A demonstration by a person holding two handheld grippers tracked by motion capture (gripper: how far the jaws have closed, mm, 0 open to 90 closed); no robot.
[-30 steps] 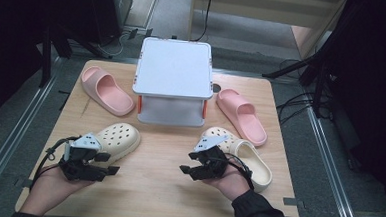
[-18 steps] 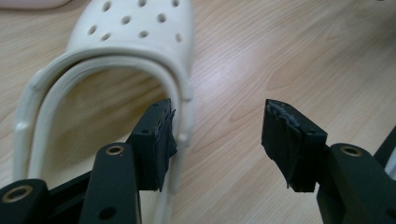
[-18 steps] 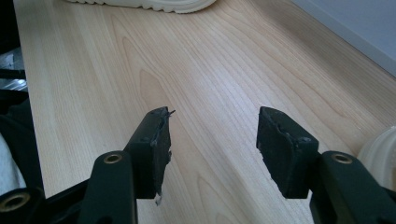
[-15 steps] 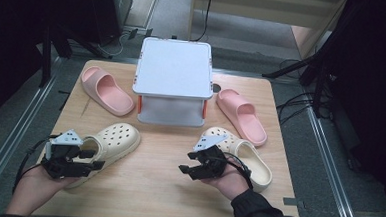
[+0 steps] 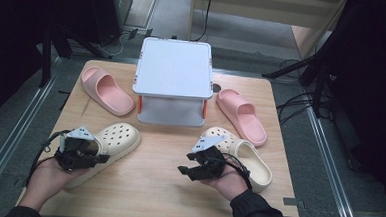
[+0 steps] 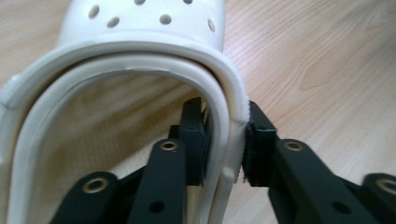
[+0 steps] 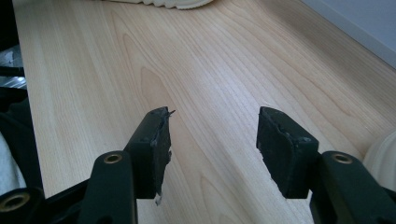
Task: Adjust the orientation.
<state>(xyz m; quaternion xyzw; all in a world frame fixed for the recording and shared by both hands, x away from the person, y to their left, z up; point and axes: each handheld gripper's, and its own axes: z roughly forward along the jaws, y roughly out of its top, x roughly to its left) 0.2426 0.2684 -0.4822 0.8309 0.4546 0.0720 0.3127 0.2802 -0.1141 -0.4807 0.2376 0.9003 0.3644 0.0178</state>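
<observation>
A cream clog (image 5: 115,138) lies at the table's front left, toe toward the middle. My left gripper (image 5: 94,158) sits at its heel end. Its jaws have just been closing, and in the left gripper view the pads (image 6: 194,135) now pinch the side wall of the clog (image 6: 140,56) at the foot opening, one jaw inside and one outside. My left gripper (image 6: 225,140) is shut on that rim. A second cream clog (image 5: 250,162) lies at the front right, behind my right gripper (image 5: 185,170). My right gripper (image 7: 212,140) hangs open over bare wood, pointing left.
A white lidded box (image 5: 173,70) on short red-cornered legs stands mid-table at the back. One pink slide (image 5: 107,90) lies to its left, another (image 5: 240,115) to its right. The wooden table (image 5: 163,152) has bare room between the two clogs.
My left gripper has slid left and down to the left clog's heel end and closed on its rim. The right hand has not moved.
</observation>
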